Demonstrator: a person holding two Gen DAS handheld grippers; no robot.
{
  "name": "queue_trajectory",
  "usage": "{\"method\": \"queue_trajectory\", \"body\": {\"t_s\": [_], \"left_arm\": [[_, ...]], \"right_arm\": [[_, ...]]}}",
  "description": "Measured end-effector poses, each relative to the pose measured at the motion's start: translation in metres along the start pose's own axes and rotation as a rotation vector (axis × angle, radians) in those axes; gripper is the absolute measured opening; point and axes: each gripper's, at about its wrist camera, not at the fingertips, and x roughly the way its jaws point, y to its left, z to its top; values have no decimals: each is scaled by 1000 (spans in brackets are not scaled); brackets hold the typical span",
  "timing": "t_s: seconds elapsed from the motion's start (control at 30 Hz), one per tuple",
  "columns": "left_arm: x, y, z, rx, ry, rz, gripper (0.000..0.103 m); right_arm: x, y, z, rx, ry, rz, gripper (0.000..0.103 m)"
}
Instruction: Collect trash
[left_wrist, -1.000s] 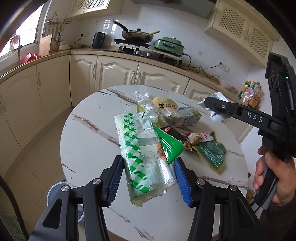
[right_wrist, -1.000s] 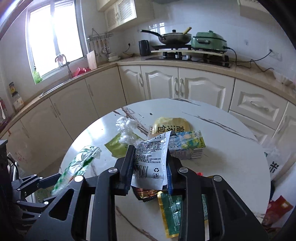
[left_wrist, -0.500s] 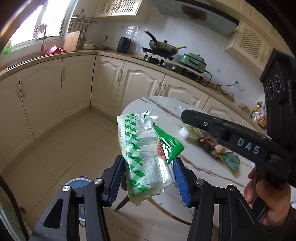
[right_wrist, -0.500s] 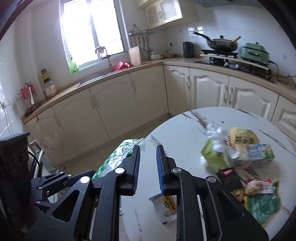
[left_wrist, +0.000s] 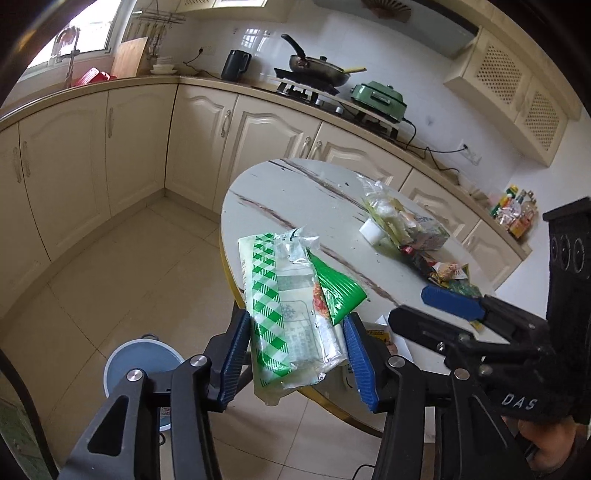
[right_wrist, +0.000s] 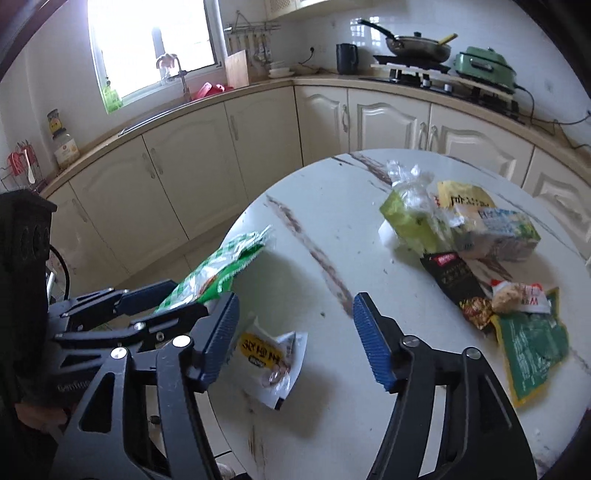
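Now the left gripper (left_wrist: 293, 356) is pinching a bundle of wrappers (left_wrist: 291, 306) between its blue pads (left_wrist: 232, 354); the bundle is made of a clear bag with a green check pattern and a plain green packet (left_wrist: 338, 290) beside it. It is hanging in the air at the near edge of the round marble table (left_wrist: 317, 206), partly over the floor. Below it, on the tiled floor, a blue round bin (left_wrist: 142, 360) is standing.

The right gripper (right_wrist: 295, 339) is hovering over the table with its fingers spread wide apart and nothing between them. Just under it, a small white wrapper with a yellow label (right_wrist: 271, 358) is lying flat on the table (right_wrist: 332, 229), close to the near edge. From this view the left gripper (right_wrist: 147, 299) is showing at the left with the checked bundle (right_wrist: 221, 269) sticking out of it.

Farther on the table, a pile of trash is lying: a green-yellow bag with clear plastic (right_wrist: 413, 218), a yellow packet (right_wrist: 465, 197), a small carton (right_wrist: 498, 232), a black wrapper (right_wrist: 456, 280) and a dark green wrapper (right_wrist: 532, 343). These are touching or overlapping each other.

Behind the table, cream cabinets (right_wrist: 388, 122) are running along the wall, with a pan (right_wrist: 417, 42) on the stove and a green cooker (right_wrist: 484, 64) beside it.
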Motion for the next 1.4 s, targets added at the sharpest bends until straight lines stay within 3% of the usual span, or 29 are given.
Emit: {"method": "queue_trajectory", "body": {"t_s": [0.27, 0.37, 0.43, 0.5, 0.53, 0.57, 0.7, 0.77, 0.93, 1.0, 1.1, 1.17, 1.23, 1.4], "left_arm": [[-7, -12, -15, 25, 6, 25, 45], [-5, -19, -14, 40, 9, 17, 44], [-4, -21, -15, 47, 11, 12, 43], [-3, -25, -14, 56, 12, 9, 41], [-3, -25, -15, 63, 9, 4, 33], [-3, -27, -14, 70, 15, -10, 10], [8, -34, -13, 99, 34, -28, 8], [23, -35, -12, 97, 65, -46, 2], [38, -35, -6, 90, 70, -62, 2], [40, -33, -5, 85, 59, -59, 3], [38, -32, -5, 87, 39, -76, 25], [40, -31, -5, 81, 25, -74, 46], [42, -30, -3, 72, 1, -24, 59], [54, -35, 0, 78, 13, 5, 63]], "right_arm": [[26, 8, -20, 44, 59, 34, 61], [30, 15, -21, 5, 62, -14, 41], [29, 16, -21, 2, 62, -12, 36], [28, 11, -22, 11, 50, -1, 23], [28, 9, -22, 15, 50, 1, 19], [27, 5, -22, 18, 46, 2, 15], [24, -4, -23, 27, 27, 7, 7], [22, -10, -22, 37, 22, -2, 7], [17, -21, -20, 59, 3, 15, 6], [16, -27, -19, 79, -4, 33, 6], [14, -30, -19, 89, -15, 30, 6], [16, -33, -19, 90, -10, 25, 6], [18, -37, -19, 101, -12, 27, 6], [19, -43, -22, 116, -11, 39, 6]]}}
